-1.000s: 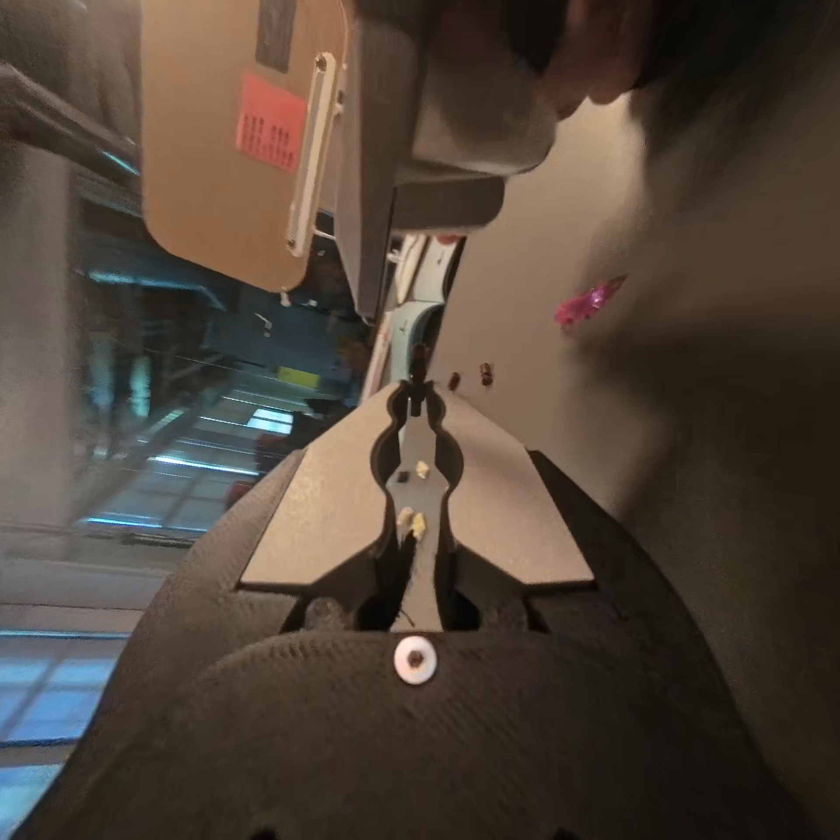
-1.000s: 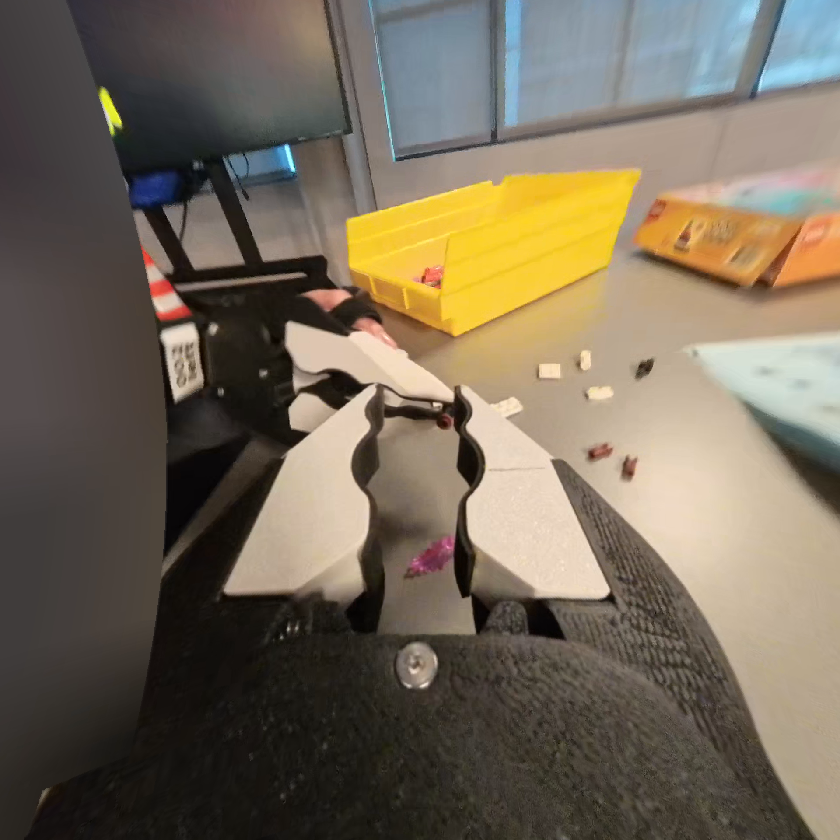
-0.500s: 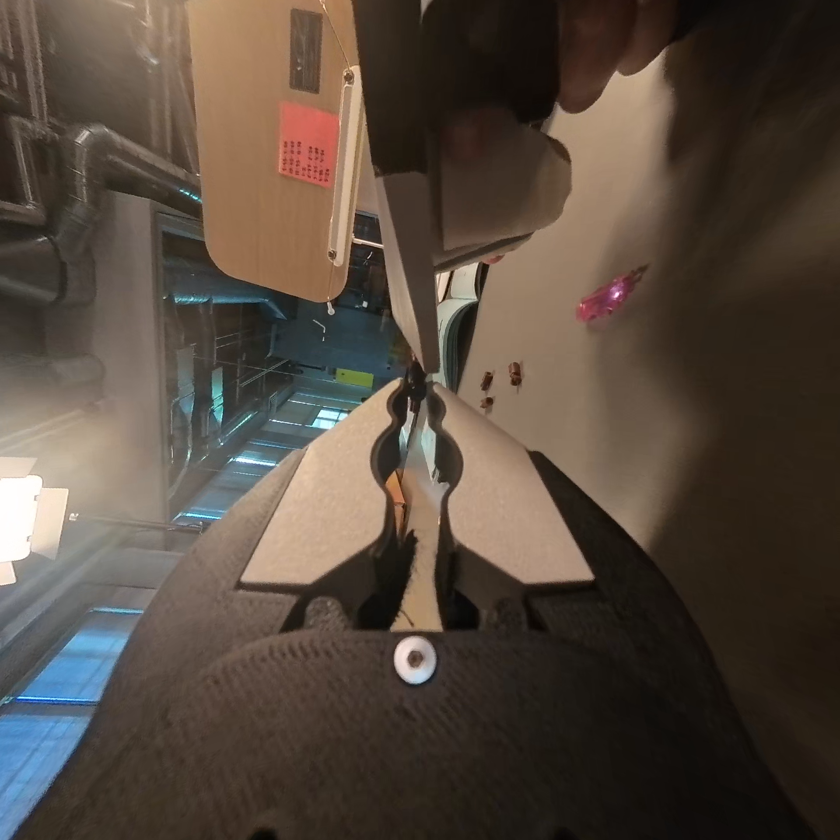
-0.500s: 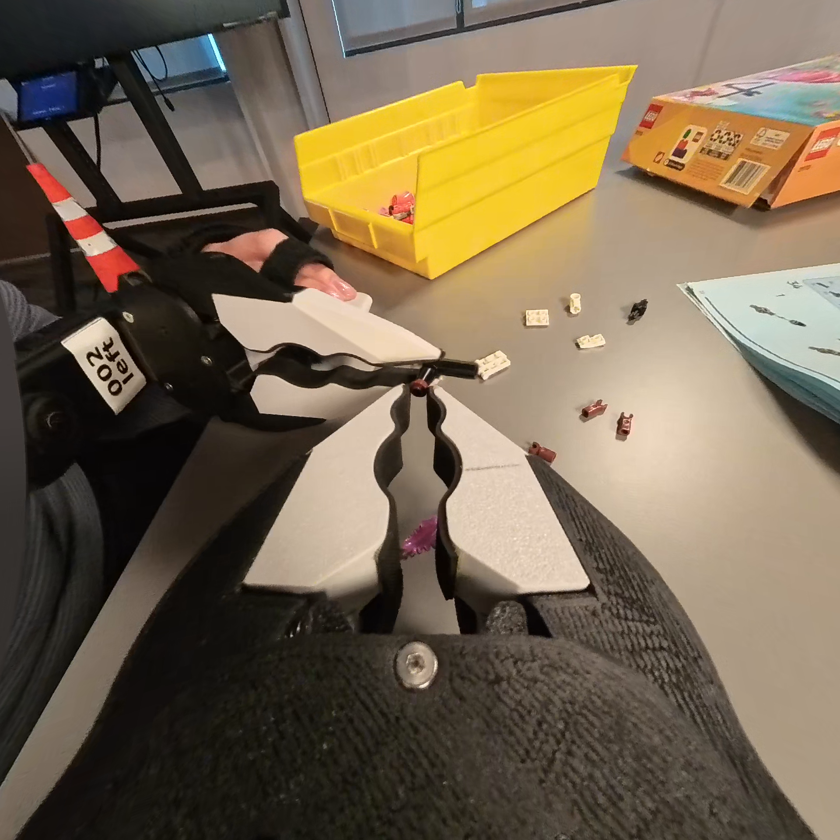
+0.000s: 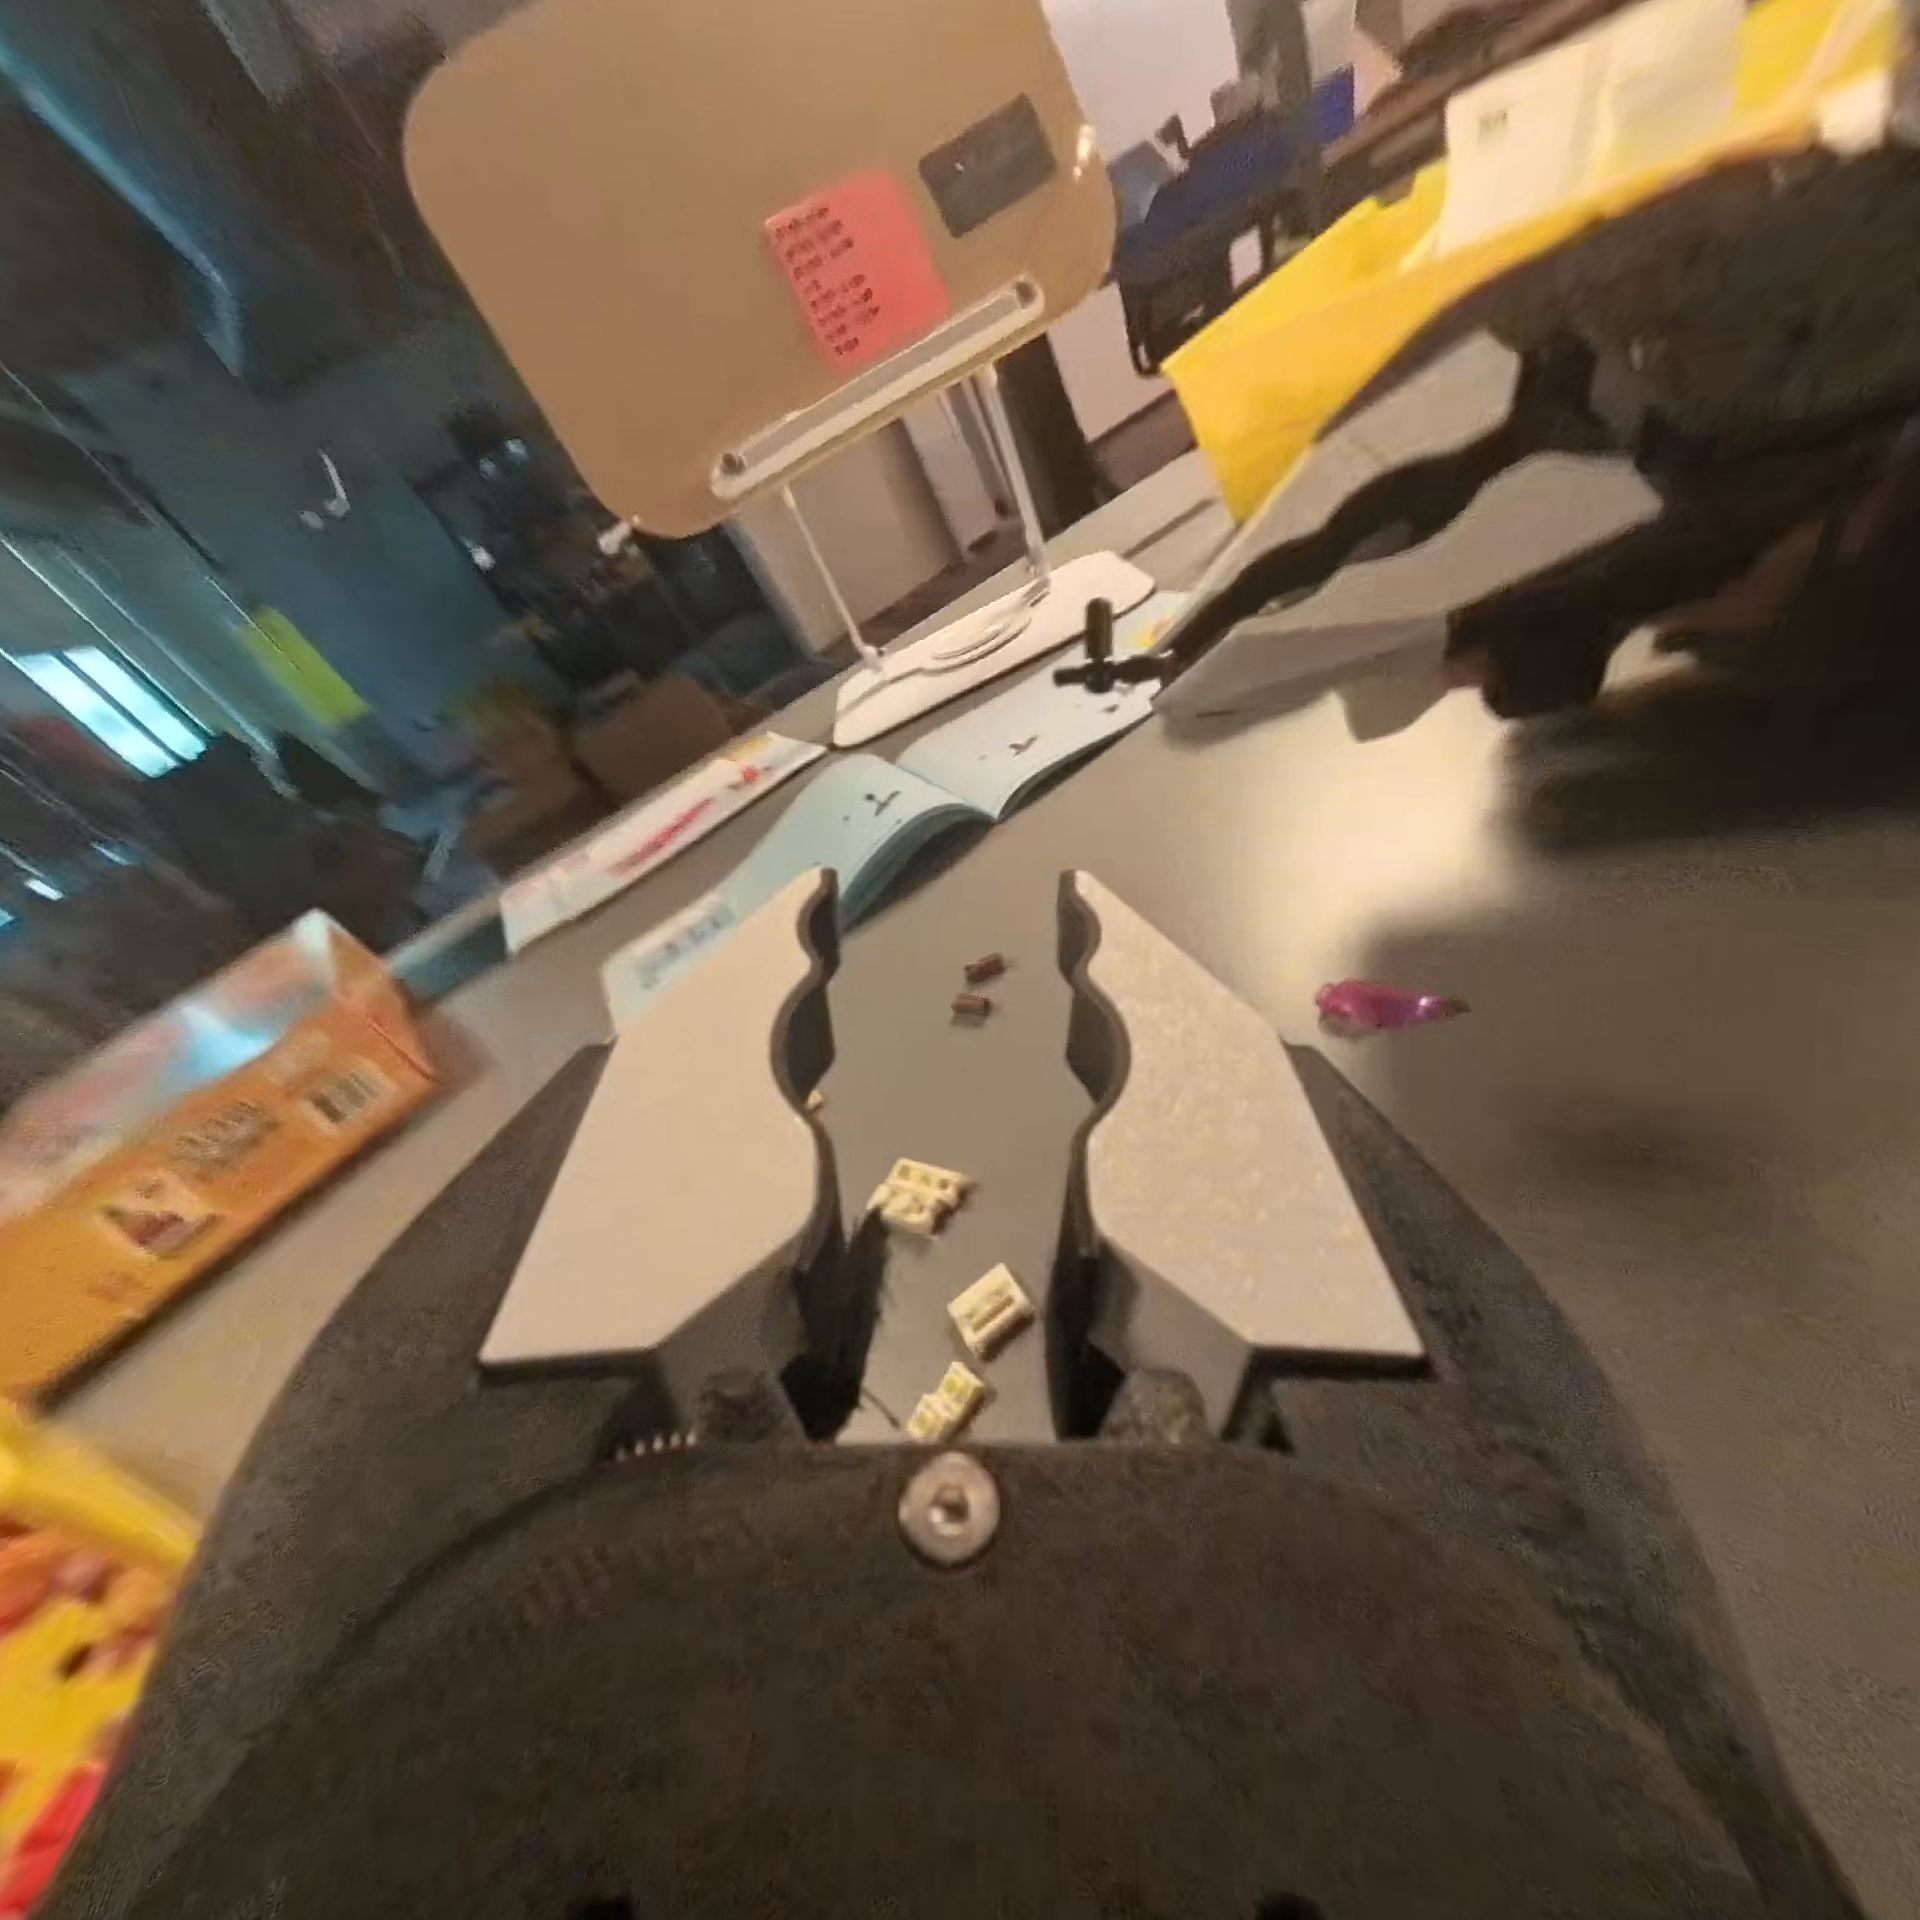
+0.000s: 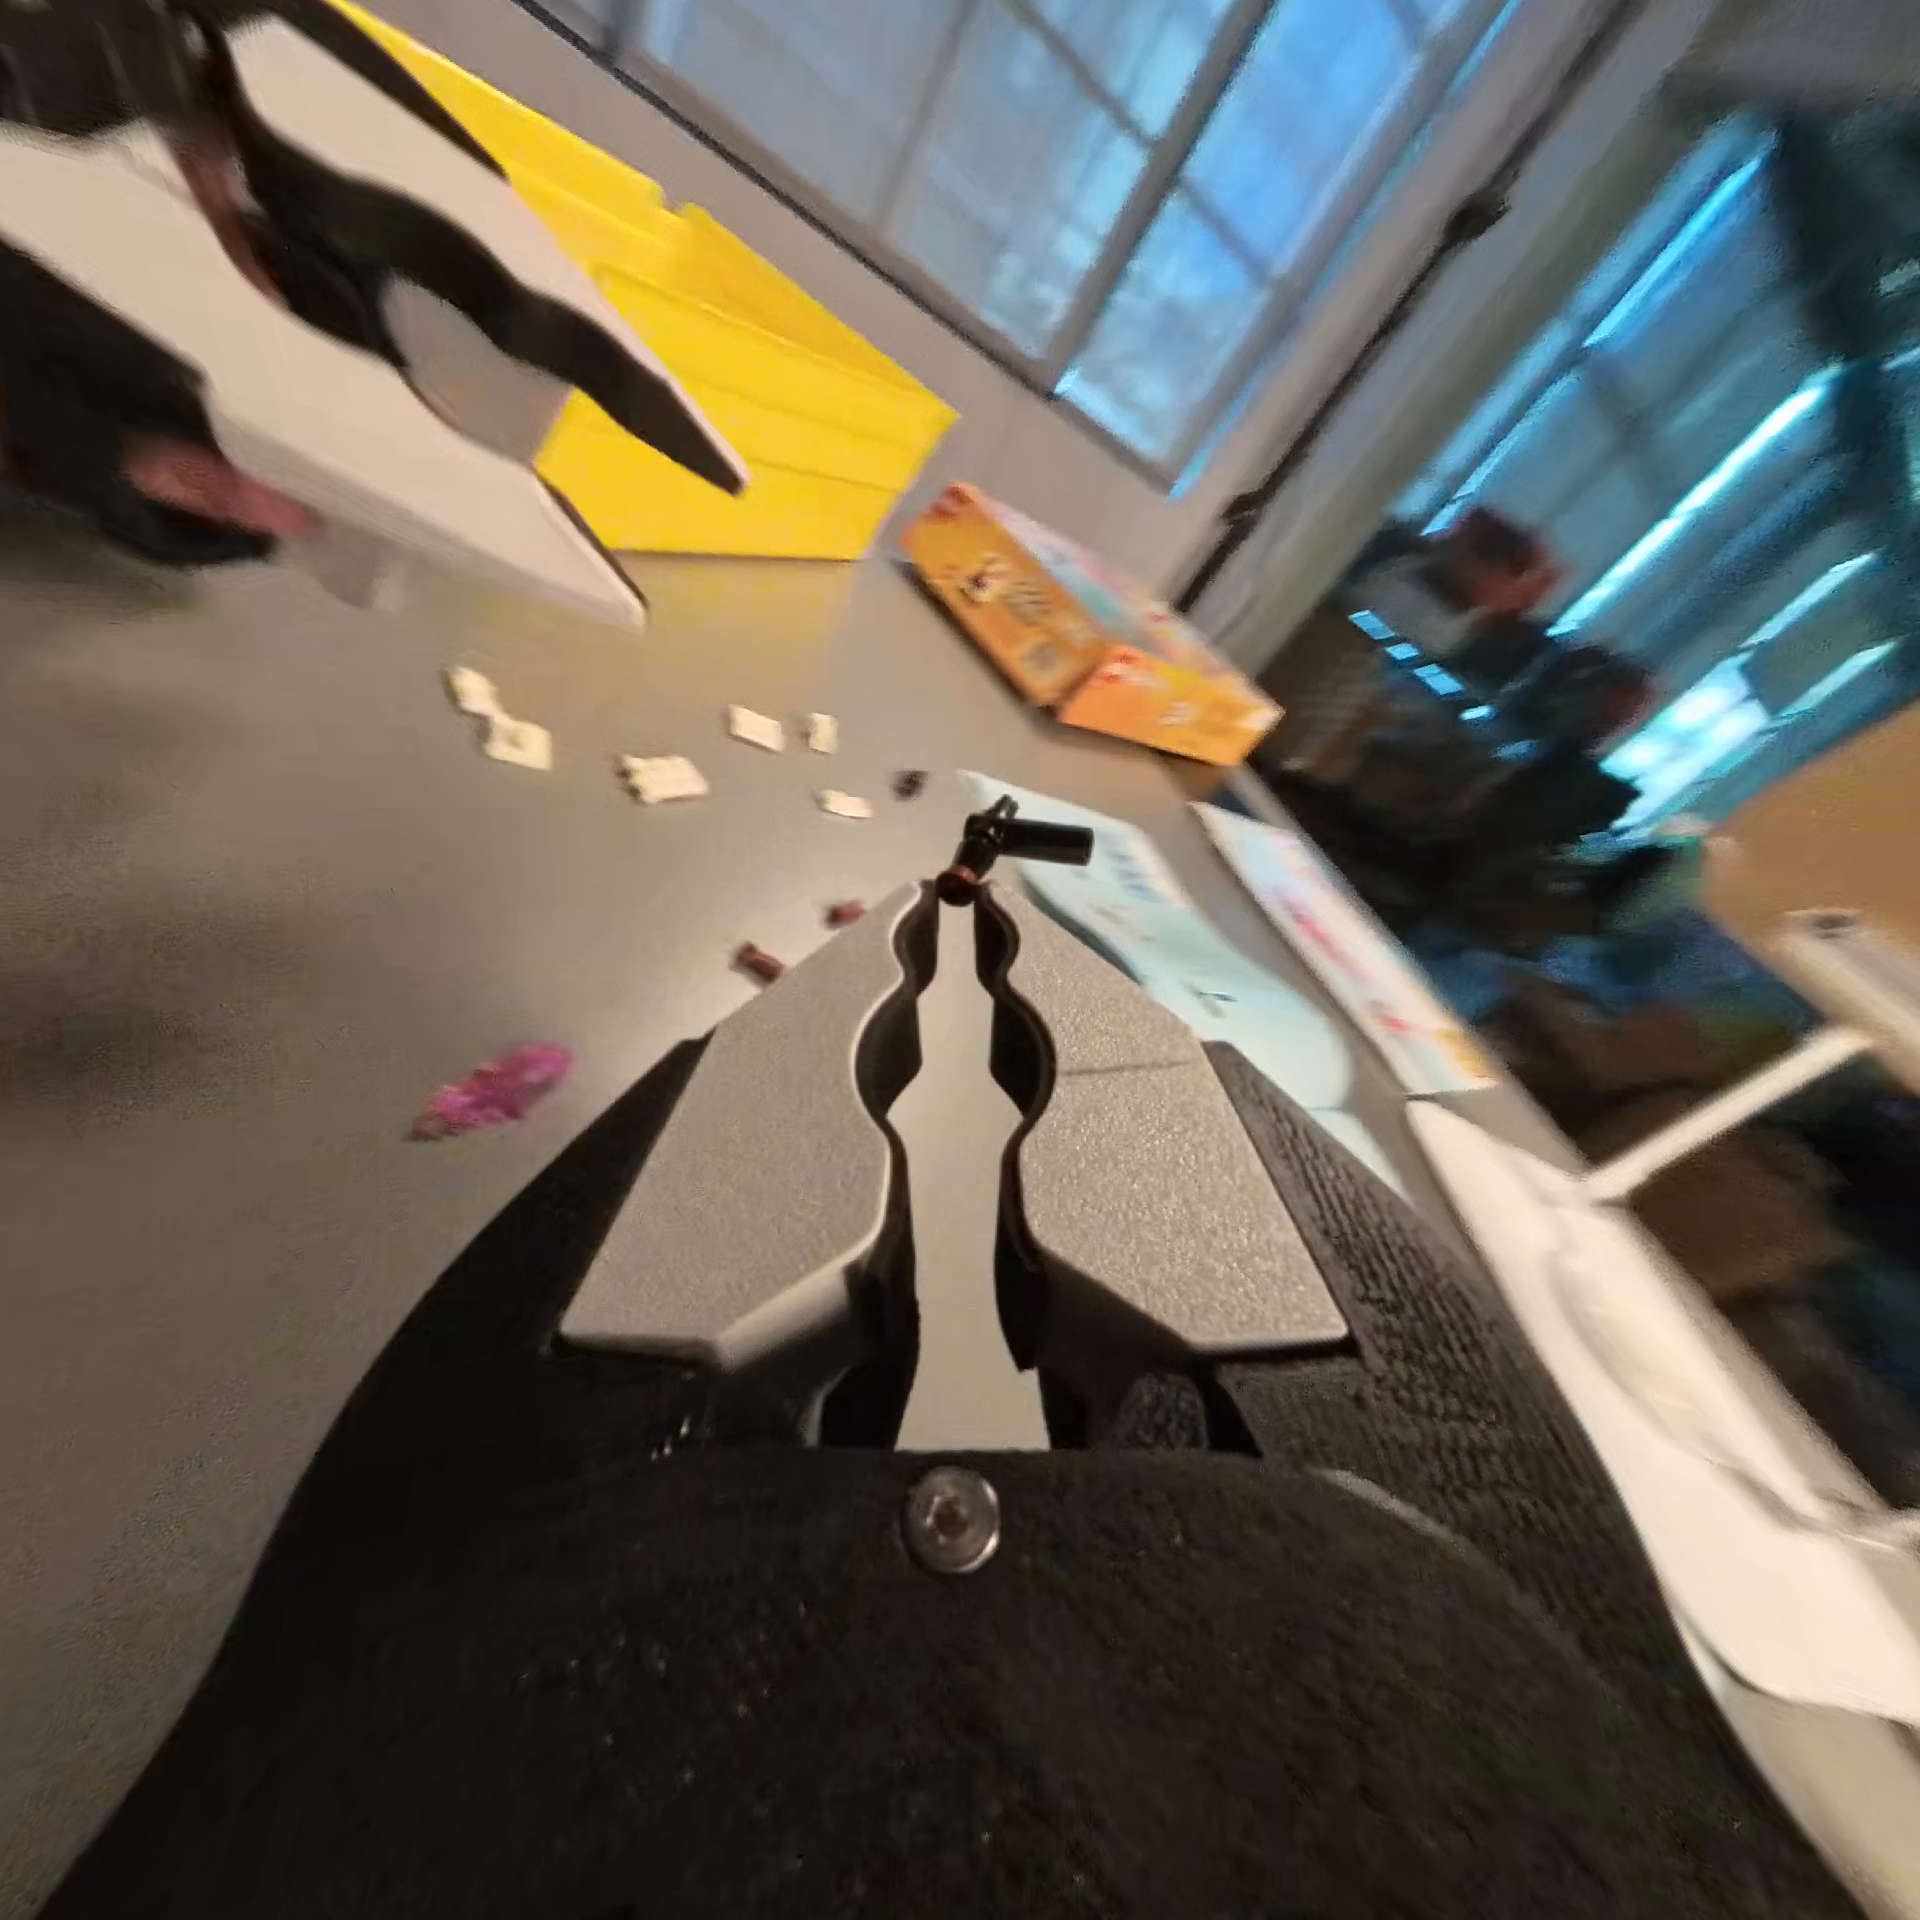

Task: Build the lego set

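My right gripper (image 6: 956,885) is shut on the brown end of a small black lego assembly (image 6: 1023,831), which sticks out past the tips above the grey table (image 6: 260,935). The left wrist view shows the same grasp far off, with the black assembly (image 5: 1096,649) at the right gripper's tips (image 5: 1179,655). My left gripper (image 5: 945,904) is open and empty, low over the table. Two brown pieces (image 5: 977,985) lie on the table beyond its fingertips. In the right wrist view its spread fingers (image 6: 644,416) show at upper left.
Several white pieces (image 5: 920,1195) (image 6: 665,777) and a pink piece (image 5: 1371,1006) (image 6: 499,1086) lie loose. An open instruction booklet (image 5: 935,800), an orange box (image 5: 208,1122) (image 6: 1091,644), a yellow bin (image 6: 769,416) and a tablet stand (image 5: 758,249) are around. The tips of one gripper are about 9 cm away from the tips of the other. From either gripper's tips it is about 9 cm to the pink piece (image 5: 1371,1006). Seen from the right wrist view (image 6: 513,1074) as well.
The right gripper closed on the black assembly while the left still held it. The left gripper has since opened, let it go and drawn away. Both views swung.
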Demonstrator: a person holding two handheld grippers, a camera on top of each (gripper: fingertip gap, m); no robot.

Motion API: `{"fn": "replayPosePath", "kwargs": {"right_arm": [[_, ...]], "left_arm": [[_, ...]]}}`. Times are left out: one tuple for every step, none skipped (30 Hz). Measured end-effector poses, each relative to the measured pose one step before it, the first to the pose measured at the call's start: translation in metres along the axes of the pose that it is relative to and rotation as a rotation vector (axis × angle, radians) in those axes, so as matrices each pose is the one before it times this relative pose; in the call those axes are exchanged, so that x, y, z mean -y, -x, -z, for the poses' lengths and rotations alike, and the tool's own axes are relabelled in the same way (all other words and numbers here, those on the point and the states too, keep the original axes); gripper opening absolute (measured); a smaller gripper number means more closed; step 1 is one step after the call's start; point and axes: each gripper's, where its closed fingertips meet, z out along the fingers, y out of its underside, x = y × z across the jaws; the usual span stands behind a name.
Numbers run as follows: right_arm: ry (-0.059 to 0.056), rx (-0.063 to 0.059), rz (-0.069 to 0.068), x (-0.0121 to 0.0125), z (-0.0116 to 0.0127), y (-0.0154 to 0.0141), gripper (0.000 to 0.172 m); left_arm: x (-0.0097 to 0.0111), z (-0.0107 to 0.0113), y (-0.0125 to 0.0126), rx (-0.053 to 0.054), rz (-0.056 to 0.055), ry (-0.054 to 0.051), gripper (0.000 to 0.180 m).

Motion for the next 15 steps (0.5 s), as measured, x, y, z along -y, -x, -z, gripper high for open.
{"fn": "replayPosePath", "kwargs": {"right_arm": [[-0.0053, -0.0451, 0.0390, -0.00110, 0.00085, -0.00529, 0.004], [-0.0083, -0.0346, 0.0202, 0.00025, 0.00052, -0.00406, 0.004], [-0.0095, -0.0154, 0.0066, 0.00105, 0.00020, -0.00161, 0.004], [-0.0070, -0.0027, 0.0020, 0.00133, 0.00018, -0.00003, 0.004], [-0.0045, -0.0016, 0.0029, 0.00092, 0.00014, 0.00014, 0.004], [-0.0044, -0.0013, 0.0056, 0.00073, 0.00019, 0.00041, 0.004], [-0.0041, 0.0016, 0.0039, 0.00058, 0.00019, 0.00063, 0.004], [-0.0025, 0.0010, 0.0011, 0.00041, 0.00004, 0.00047, 0.004], [-0.0012, -0.0026, 0.0019, 0.00018, 0.00008, -0.00032, 0.004], [-0.0002, -0.0006, 0.0013, -0.00008, -0.00003, 0.00003, 0.004], [0.0002, 0.0024, -0.0006, -0.00005, -0.00001, 0.00052, 0.004], [-0.0006, 0.0010, -0.0001, 0.00014, -0.00007, 0.00022, 0.004], [-0.0014, 0.0002, 0.0002, 0.00014, 0.00000, 0.00010, 0.004], [-0.0001, 0.0012, -0.0008, 0.00002, -0.00001, 0.00022, 0.004], [-0.0003, -0.0004, -0.0003, 0.00006, 0.00007, -0.00002, 0.004]], "left_arm": [[-0.00068, 0.00098, 0.00384, -0.0095, 0.0574, -0.0058, 0.041], [-0.00057, 0.00113, 0.00328, -0.0067, 0.0438, -0.0077, 0.041], [-0.00057, 0.00104, 0.00284, -0.0065, 0.0383, -0.0069, 0.041], [-0.00027, 0.00076, 0.00224, -0.0075, 0.0374, -0.0042, 0.041], [0.00051, 0.00087, 0.00192, -0.0065, 0.0336, -0.0077, 0.041], [0.00100, 0.00097, 0.00146, -0.0065, 0.0275, -0.0101, 0.040], [0.00074, 0.00087, 0.00142, -0.0043, 0.0222, -0.0084, 0.040], [0.00059, 0.00083, 0.00158, -0.0011, 0.0180, -0.0067, 0.039], [0.00056, 0.00066, 0.00117, -0.0015, 0.0149, -0.0054, 0.039], [0.00026, 0.00045, 0.00088, -0.0019, 0.0124, -0.0040, 0.038], [0.00026, 0.00035, 0.00071, -0.0014, 0.0097, -0.0026, 0.038], [0.00011, 0.00028, 0.00058, -0.0008, 0.0077, -0.0019, 0.038], [0.00016, 0.00026, 0.00040, -0.0009, 0.0055, -0.0019, 0.038], [0.00016, 0.00022, 0.00036, -0.0005, 0.0039, -0.0017, 0.038], [0.00013, 0.00014, 0.00014, -0.0004, 0.0024, -0.0012, 0.038]]}}
